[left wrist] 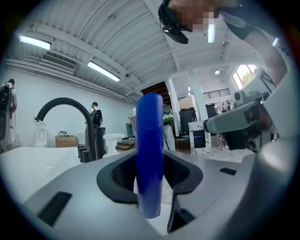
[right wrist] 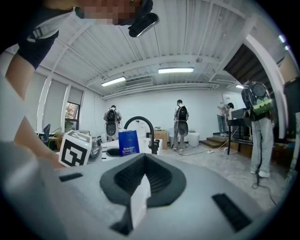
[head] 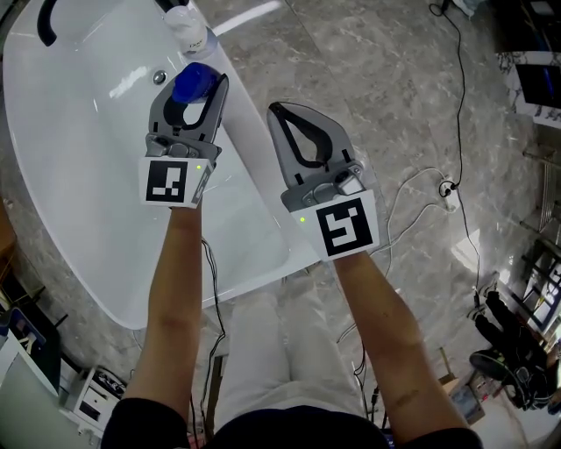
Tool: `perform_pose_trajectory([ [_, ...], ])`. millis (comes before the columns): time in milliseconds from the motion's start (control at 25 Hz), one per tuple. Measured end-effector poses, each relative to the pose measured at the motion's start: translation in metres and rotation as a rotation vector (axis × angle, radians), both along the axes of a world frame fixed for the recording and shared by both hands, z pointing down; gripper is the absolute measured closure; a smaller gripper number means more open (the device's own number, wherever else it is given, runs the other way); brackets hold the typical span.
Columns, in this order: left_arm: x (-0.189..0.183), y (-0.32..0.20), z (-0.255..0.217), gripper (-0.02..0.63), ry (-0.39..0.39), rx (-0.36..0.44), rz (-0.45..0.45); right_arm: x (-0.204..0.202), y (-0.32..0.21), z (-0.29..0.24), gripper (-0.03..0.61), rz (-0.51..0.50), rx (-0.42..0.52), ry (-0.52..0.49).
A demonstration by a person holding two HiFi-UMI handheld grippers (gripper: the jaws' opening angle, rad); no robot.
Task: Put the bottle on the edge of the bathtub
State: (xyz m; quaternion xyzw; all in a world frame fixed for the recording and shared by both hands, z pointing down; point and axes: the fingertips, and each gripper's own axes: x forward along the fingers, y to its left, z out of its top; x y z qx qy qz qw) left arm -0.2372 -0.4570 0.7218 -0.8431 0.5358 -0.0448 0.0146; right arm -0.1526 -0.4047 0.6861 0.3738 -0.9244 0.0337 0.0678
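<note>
In the head view a blue bottle [head: 194, 81] is gripped between the jaws of my left gripper [head: 197, 88], above the right-hand rim of the white bathtub [head: 259, 210]. The left gripper view shows the same bottle [left wrist: 149, 154] upright between the grey fingers, with both sides pressed on it. My right gripper [head: 279, 112] hangs to the right of the tub over the marble floor, its jaws shut with nothing in them. From the right gripper view the bottle [right wrist: 128, 142] shows ahead, next to the left gripper's marker cube [right wrist: 75, 149].
A white container [head: 187, 26] stands on the tub's rim just beyond the blue bottle. A black faucet [head: 44, 22] arches at the tub's far end. Cables [head: 458, 123] trail over the marble floor at right. Several people stand far off in the room.
</note>
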Motion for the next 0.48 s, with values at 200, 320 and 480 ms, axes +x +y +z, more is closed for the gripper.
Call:
perform_pose_trajectory([
  [200,-0.003,-0.008,0.015,0.46,0.01,-0.032,-0.002,-0.001,0.002,0.006,0.577,0.003,-0.019,0.002],
  [320,-0.002,-0.01,0.02,0.46,-0.004,-0.038,0.002,0.0,0.004,0.01,0.577,0.004,-0.029,0.01],
  [480,0.001,-0.014,0.029,0.46,-0.018,-0.053,0.015,0.003,0.004,0.014,0.577,0.005,-0.035,0.014],
])
